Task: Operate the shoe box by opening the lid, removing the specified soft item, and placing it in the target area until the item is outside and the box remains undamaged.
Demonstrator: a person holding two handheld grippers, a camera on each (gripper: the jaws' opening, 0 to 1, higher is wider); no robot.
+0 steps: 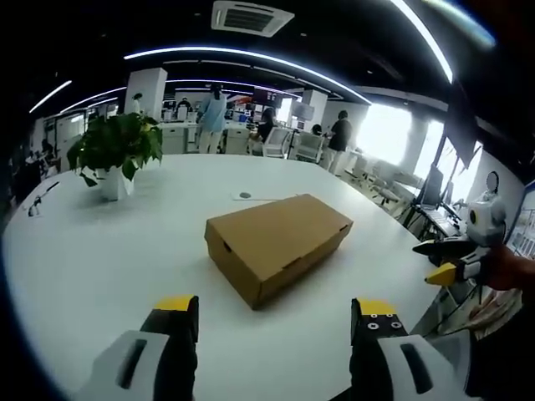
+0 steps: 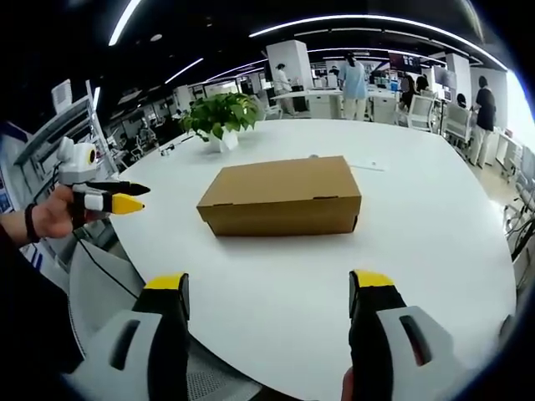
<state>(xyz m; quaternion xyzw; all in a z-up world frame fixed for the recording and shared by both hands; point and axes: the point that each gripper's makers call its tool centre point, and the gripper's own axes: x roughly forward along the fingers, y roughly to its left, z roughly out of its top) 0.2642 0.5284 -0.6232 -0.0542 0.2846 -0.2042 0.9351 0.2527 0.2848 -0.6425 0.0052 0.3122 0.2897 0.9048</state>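
The closed brown cardboard shoe box (image 1: 277, 245) lies on the round white bench (image 1: 100, 259), ahead of both jaws. Left gripper (image 1: 276, 322) and right gripper (image 2: 272, 292) are spread wide, holding nothing. The right gripper view shows the box's long side.

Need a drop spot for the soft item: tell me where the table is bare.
Bare white table surrounds the closed shoe box: widest between box and both grippers, also right of it. Busier at the far edge near the potted plant.

Open office, white table (image 1: 100, 267), ceiling light strips (image 1: 251, 57).
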